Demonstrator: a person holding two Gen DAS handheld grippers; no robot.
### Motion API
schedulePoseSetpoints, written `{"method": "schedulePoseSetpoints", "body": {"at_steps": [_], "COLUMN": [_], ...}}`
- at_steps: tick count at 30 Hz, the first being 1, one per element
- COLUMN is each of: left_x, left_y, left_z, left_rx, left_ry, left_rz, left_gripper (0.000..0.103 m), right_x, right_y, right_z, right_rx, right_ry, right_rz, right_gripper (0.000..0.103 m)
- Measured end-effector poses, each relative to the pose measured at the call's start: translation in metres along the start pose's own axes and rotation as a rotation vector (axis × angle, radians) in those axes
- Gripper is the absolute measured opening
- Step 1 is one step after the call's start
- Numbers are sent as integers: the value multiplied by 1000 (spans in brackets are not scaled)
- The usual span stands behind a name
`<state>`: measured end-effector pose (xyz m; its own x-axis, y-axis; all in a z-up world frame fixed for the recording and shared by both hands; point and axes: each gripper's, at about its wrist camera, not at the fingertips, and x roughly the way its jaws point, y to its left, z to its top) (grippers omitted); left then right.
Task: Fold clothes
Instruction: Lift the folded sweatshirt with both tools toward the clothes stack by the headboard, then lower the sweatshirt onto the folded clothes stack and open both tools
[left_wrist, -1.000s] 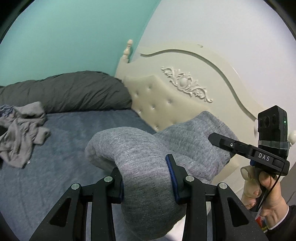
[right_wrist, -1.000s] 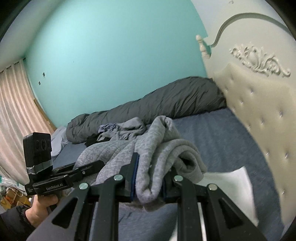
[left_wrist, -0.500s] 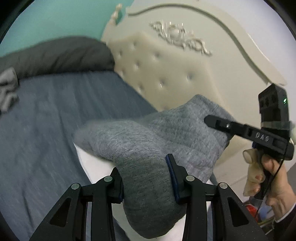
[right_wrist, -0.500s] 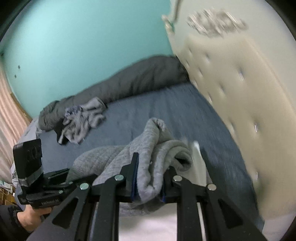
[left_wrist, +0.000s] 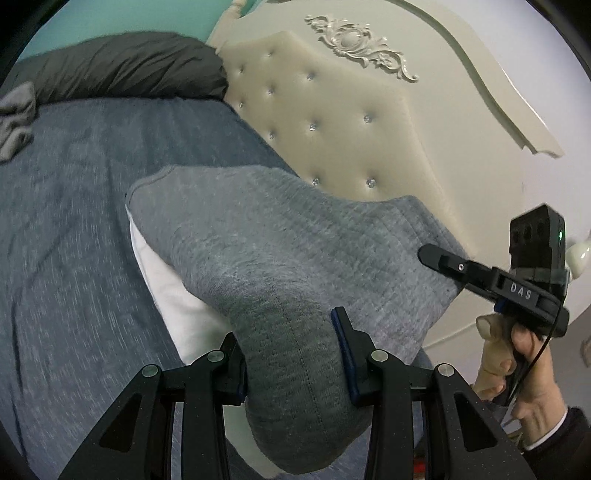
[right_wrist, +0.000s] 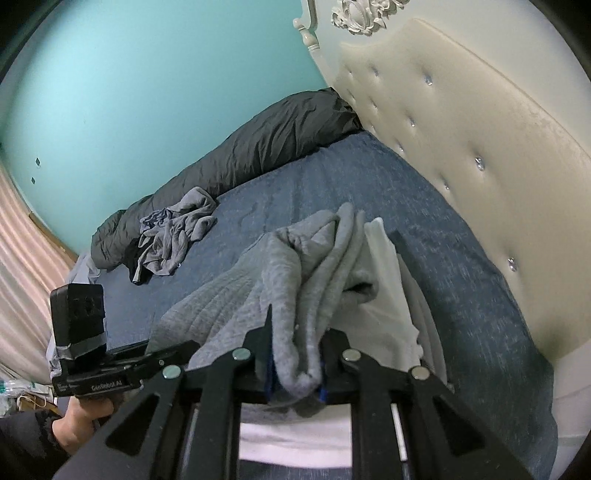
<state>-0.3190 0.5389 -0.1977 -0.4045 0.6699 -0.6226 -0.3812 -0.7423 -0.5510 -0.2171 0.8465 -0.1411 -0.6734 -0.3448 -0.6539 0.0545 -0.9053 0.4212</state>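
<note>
- Left gripper (left_wrist: 293, 360): both fingers are clamped on a thick bunched end of the grey garment (left_wrist: 280, 251). The cloth passes between the pads and hangs in a lump below them.
- Right gripper (right_wrist: 295, 363): fingers pressed together on a narrower gathered edge of the same garment, with several layers pinched between the blue pads.
- The garment spans from one gripper to the other, so its long axis runs hand to hand. In the left wrist view its far edge lies ahead of the fingers, toward the headboard (left_wrist: 343, 147).
- Directly beneath the garment lies a white folded item (right_wrist: 388, 295) on the blue bedsheet (left_wrist: 66, 221). The garment appears to rest on or just above it; contact cannot be confirmed.
- Judgement: the coming move turns on this stacking, lowering the grey piece squarely over the white one. Neither hand is clearly nearer to it.
- Further off, a crumpled clothes pile (right_wrist: 173, 229) lies well apart, beside the dark duvet (right_wrist: 251, 147) along the teal wall.
</note>
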Motion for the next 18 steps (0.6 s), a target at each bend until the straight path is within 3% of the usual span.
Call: {"method": "schedulePoseSetpoints", "body": {"at_steps": [5, 12, 17, 18], "left_x": [2, 6, -29, -38], "left_y": [1, 13, 15, 15], "left_z": [0, -13, -17, -16], "left_rx": [-5, -48, -10, 1], "left_ry": [31, 91, 49, 30], "left_rz": [-15, -22, 6, 28], "left_gripper": [41, 49, 52, 52], "right_x": [-10, 8, 6, 4], "right_y": [-6, -36, -38, -38], "right_z": [-9, -42, -46, -45], "right_rx": [33, 109, 103, 98], "right_ry": [-12, 60, 66, 65], "right_rz": [20, -17, -52, -67], "right_gripper": [15, 15, 21, 26]}}
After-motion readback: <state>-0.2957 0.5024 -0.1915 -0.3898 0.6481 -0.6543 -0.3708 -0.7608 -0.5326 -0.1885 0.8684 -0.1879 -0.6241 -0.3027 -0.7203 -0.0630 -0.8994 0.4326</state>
